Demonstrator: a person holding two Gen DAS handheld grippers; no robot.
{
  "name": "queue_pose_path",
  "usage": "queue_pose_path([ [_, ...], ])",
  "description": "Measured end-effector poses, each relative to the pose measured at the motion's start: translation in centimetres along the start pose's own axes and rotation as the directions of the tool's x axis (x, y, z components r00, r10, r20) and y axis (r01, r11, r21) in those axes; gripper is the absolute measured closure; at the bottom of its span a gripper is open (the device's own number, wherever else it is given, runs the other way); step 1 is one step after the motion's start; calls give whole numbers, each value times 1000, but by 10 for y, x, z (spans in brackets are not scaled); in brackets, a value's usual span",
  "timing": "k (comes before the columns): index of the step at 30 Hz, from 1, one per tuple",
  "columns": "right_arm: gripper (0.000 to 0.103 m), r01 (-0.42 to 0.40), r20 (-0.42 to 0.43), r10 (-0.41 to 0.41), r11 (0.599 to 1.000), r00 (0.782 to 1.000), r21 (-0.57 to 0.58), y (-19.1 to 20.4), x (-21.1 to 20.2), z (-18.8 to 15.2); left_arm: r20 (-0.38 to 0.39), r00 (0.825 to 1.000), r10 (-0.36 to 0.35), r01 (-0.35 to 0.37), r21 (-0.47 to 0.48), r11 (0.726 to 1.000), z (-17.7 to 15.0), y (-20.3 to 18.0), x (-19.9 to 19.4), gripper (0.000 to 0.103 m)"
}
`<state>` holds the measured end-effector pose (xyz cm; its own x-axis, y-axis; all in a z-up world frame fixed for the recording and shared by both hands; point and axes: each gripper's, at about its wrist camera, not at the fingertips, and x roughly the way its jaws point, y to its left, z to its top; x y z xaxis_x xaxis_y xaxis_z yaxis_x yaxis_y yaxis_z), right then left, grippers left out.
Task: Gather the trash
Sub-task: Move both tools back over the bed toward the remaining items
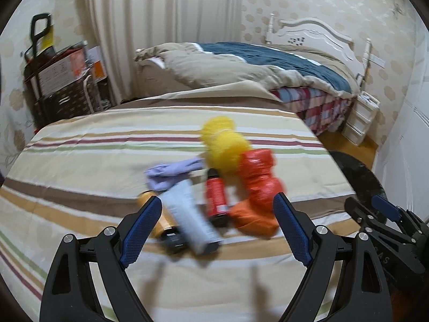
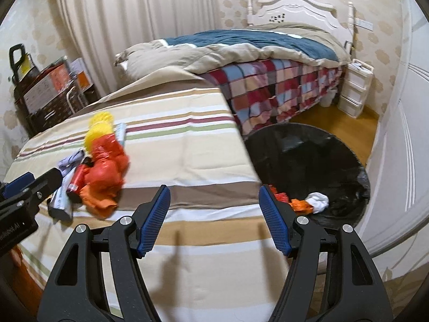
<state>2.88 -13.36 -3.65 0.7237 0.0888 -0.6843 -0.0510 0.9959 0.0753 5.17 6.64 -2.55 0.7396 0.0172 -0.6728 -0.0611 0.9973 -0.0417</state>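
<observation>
Trash pile: heap (image 1: 211, 185) on the striped sheet, at twelve o'clock just ahead of my left gripper (image 1: 217, 214); from my right gripper (image 2: 214, 214) it sits at ten o'clock.
Pile contents: crumpled orange-red plastic wrapper (image 1: 257, 179), glossy and creased; yellow netted puff (image 1: 222, 145); red cylinder bottle (image 1: 215, 198); pale tube (image 1: 190, 214), smooth and long; lilac cloth scrap (image 1: 171, 174), soft. All blurred, so finer detail escapes me.
Bin: black bag-lined bin (image 2: 346, 155) at one o'clock of my right gripper, just beside the mattress edge; orange scraps (image 2: 300, 205) and a white wad (image 2: 317, 200) already lie inside.
Progress: I judge it partly done; a few bits binned, most of the heap left.
My jaws: left spread wide, right about half apart, both holding nothing.
Sheet: striped sheet (image 2: 187, 139), flat woven cotton, beige with brown, maroon and green bands.
Beyond: rumpled duvet (image 1: 241, 61) at twelve o'clock.
</observation>
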Motion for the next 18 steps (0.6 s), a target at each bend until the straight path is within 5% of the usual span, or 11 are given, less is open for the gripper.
queue_pose_path([
  [9, 36, -32, -19, 31, 998, 999, -56, 30, 5, -5, -50, 995, 87, -92, -98, 991, -13, 61, 8, 19],
  [18, 36, -45, -32, 43, 996, 999, -82, 43, 6, -8, -101, 990, 95, -103, -76, 992, -15, 66, 25, 19],
])
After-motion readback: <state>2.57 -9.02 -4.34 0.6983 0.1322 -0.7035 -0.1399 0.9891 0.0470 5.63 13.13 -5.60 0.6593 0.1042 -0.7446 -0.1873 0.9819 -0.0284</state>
